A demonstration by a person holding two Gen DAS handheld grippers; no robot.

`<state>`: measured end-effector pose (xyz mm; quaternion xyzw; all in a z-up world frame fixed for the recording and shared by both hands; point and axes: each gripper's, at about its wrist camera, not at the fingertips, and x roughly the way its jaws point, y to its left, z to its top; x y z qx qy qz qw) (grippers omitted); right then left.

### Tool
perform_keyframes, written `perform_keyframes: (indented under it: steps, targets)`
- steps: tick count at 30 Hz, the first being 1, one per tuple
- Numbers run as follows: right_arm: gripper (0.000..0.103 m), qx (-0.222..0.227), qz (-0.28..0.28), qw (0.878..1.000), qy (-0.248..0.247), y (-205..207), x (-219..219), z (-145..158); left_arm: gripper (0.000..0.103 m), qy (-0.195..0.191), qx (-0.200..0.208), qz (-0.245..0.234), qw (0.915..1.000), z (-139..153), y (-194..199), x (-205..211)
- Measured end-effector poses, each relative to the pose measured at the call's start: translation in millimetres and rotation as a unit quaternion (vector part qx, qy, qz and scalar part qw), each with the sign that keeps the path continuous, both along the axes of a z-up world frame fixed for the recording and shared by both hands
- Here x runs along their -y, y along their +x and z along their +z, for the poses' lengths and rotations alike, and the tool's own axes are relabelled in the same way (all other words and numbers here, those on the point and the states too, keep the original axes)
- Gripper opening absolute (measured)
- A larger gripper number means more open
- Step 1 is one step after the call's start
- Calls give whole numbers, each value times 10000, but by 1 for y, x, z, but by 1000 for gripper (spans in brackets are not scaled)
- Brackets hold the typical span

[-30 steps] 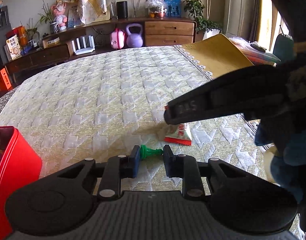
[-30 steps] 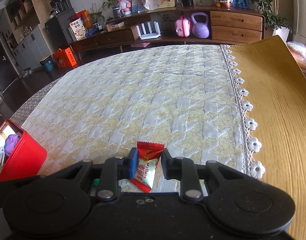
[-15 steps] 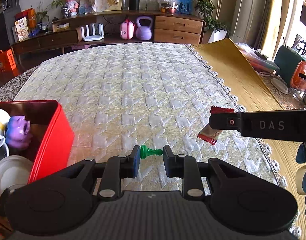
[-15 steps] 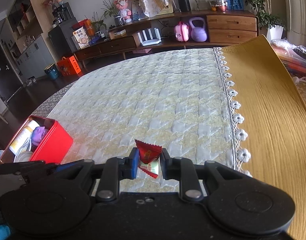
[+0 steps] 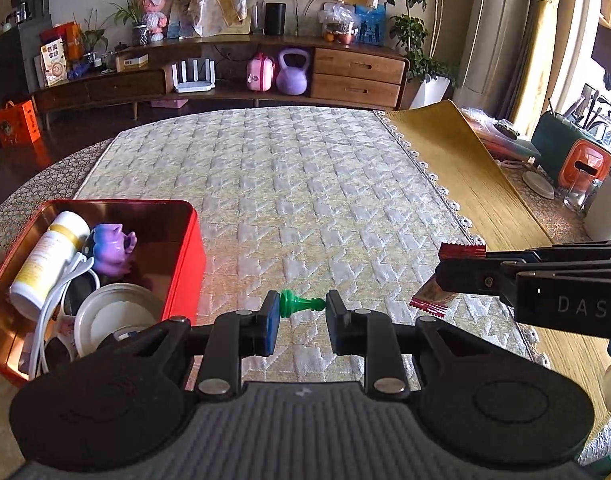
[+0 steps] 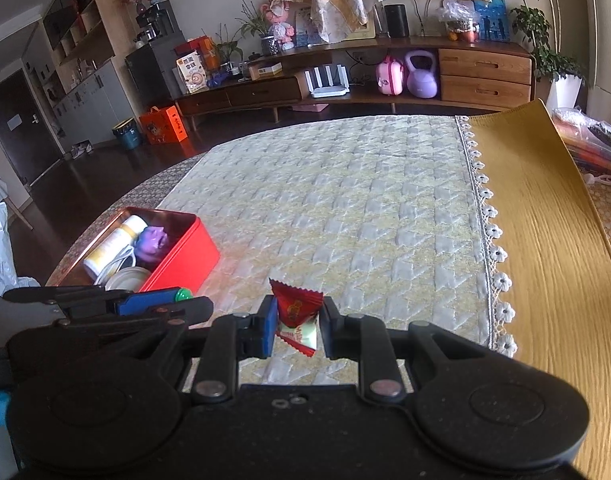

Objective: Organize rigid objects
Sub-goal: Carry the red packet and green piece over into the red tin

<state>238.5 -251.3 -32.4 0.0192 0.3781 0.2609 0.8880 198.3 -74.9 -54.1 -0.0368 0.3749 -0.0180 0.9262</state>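
My left gripper (image 5: 303, 306) is shut on a small green chess pawn (image 5: 301, 303), held sideways above the quilted cloth. My right gripper (image 6: 297, 316) is shut on a red and white candy packet (image 6: 295, 314), also lifted off the cloth; the packet also shows in the left wrist view (image 5: 431, 300) at the right. A red tin box (image 5: 185, 248) sits at the left, just left of my left gripper, holding a white bottle (image 5: 45, 256), a purple figure (image 5: 113, 248), a white cable and a round white lid. The box also shows in the right wrist view (image 6: 185, 256).
A quilted cream cloth (image 5: 305, 184) covers the round table. A yellow mat (image 5: 465, 168) lies along its right side. An orange and green appliance (image 5: 577, 164) and a glass stand at the far right. A low wooden cabinet (image 5: 265, 76) runs behind.
Both grippers have risen and pulled back, carrying the pawn and the candy packet off the cloth. The red tin has come fully into view at the left.
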Motion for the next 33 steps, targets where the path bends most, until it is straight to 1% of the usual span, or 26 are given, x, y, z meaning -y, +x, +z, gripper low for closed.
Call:
perform_keyframes:
  steps: [5,10,19,25,33]
  targets:
    - [21,73,100,9999,-10,-16,-12,11,24,-45,98,-18,9999,15,-16,-14]
    - [21,148,220,9996,-42,-29,-29,20,24,-168,125,19,9998,25,-29,-34]
    - [21,195,500,9985,-39,-43,-66,30,24,-210,280,256,9991,39,-48,-79]
    - [21,205,666,9975,-65,-46,-100,29,24,-240,311,477,9981,40,-52,-115]
    - [22,195,831,9963,-101,-35,-141,26,24,-314,176,709,9968,27,-48,-153]
